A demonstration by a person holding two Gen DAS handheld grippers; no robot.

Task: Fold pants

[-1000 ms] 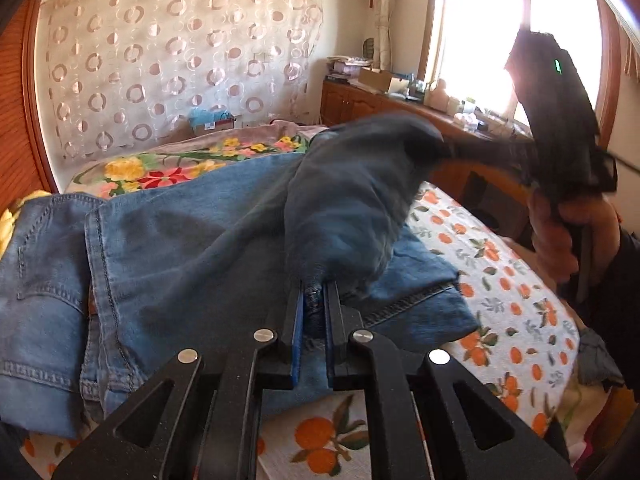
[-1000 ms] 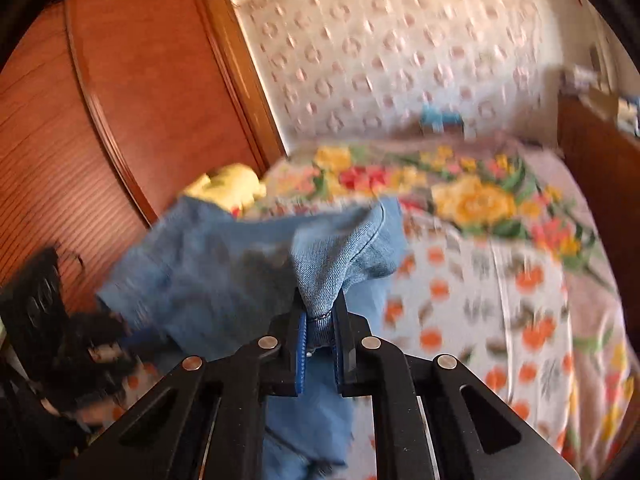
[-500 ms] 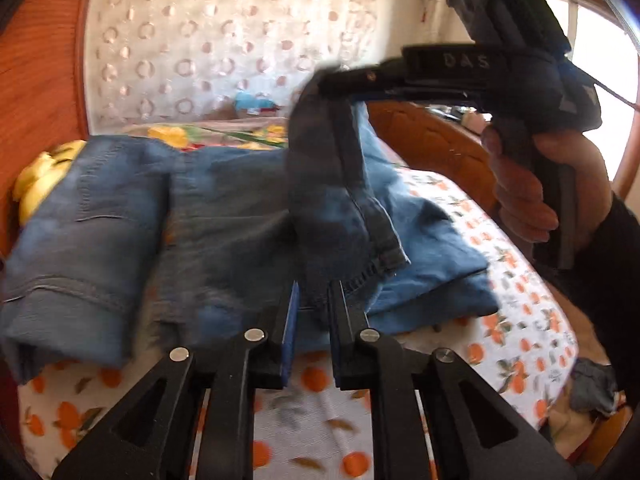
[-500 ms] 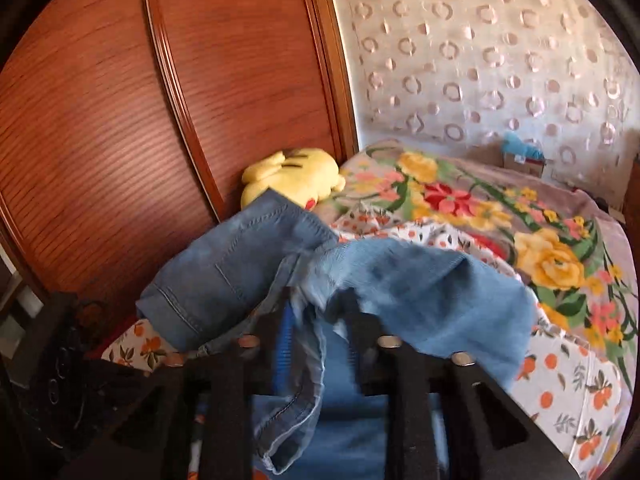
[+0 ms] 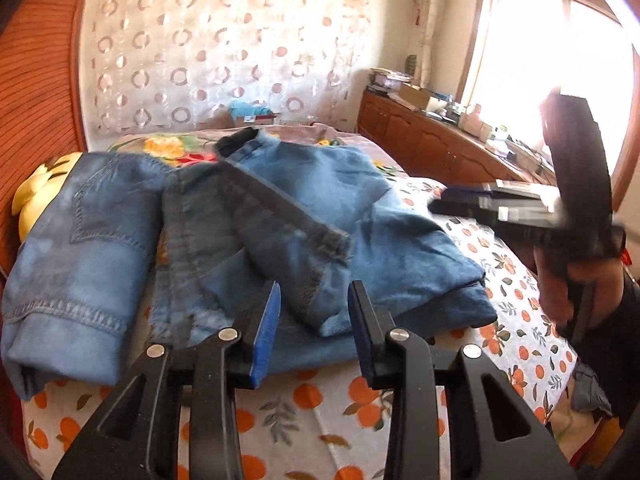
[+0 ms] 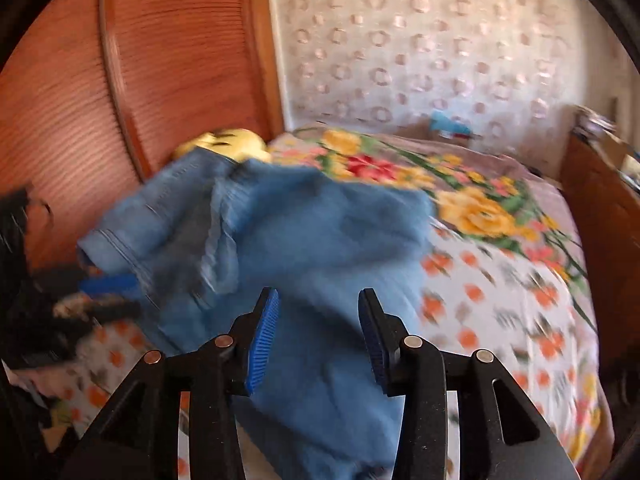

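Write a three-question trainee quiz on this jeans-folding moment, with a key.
1. True or false: the left gripper pinches the jeans.
2. What yellow thing lies by the wooden wardrobe, behind the jeans? A) plush toy B) towel C) bucket
3. Fill in: the bedsheet under the jeans is printed with ____.

Key:
1. False: its jaws are opening and the pads stand clear of the denim, as do those of the right gripper.
2. A, the plush toy.
3. Oranges.

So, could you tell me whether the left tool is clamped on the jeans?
No, the left tool stands apart around the jeans, opening.
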